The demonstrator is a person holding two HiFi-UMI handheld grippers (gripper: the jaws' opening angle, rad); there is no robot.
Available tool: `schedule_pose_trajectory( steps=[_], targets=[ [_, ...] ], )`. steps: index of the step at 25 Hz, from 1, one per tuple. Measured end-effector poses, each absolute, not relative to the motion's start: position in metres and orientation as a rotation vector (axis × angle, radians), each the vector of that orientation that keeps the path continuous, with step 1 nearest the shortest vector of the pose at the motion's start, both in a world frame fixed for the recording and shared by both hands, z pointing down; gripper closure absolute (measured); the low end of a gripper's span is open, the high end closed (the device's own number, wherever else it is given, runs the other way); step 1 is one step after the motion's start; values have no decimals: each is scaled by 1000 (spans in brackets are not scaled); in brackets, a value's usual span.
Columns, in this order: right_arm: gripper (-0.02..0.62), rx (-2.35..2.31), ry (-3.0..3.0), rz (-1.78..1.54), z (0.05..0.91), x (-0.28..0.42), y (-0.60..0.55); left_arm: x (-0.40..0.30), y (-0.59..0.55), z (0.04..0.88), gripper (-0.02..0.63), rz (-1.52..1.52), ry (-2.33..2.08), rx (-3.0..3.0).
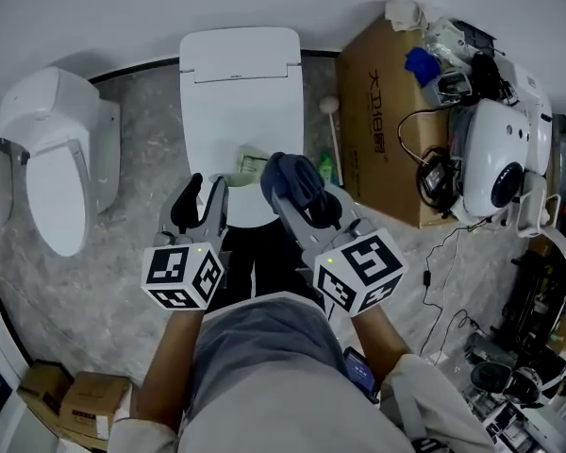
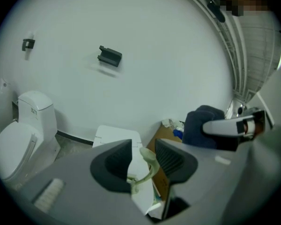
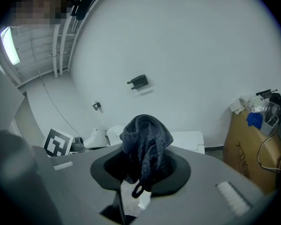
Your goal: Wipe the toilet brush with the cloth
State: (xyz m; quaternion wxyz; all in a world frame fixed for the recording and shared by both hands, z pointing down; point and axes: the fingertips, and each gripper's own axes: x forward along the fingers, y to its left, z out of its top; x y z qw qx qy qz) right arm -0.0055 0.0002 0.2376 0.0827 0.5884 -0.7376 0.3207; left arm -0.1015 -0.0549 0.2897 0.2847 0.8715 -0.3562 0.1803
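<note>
My left gripper [image 1: 206,182] hangs over the closed white toilet [image 1: 238,74]. In the left gripper view a thin pale green looped piece of the toilet brush [image 2: 141,170] sits between the jaws of the left gripper [image 2: 143,161], which stand close together and touch it on both sides. The brush's pale green end [image 1: 253,161] shows just right of the fingertips. My right gripper [image 1: 304,196] is shut on a bunched dark blue cloth [image 1: 297,179], held beside the brush. The cloth [image 3: 146,135] bulges up out of the right gripper [image 3: 140,168], and the cloth [image 2: 201,125] also shows in the left gripper view.
A second white toilet [image 1: 61,149] stands at the left. A cardboard box [image 1: 382,111] with clutter and cables is on the right, and a white-tipped stick [image 1: 332,121] and a green bottle [image 1: 325,168] stand beside it. Small boxes [image 1: 75,399] sit on the floor at the lower left.
</note>
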Motion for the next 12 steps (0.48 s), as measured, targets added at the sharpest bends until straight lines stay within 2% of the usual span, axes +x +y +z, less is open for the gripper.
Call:
schedule_pose_trajectory(
  steps=[12],
  targets=[
    [503,1634,-2231,1014,273,12,-27,-96,-56,307,606,457,-1039,2272]
  ],
)
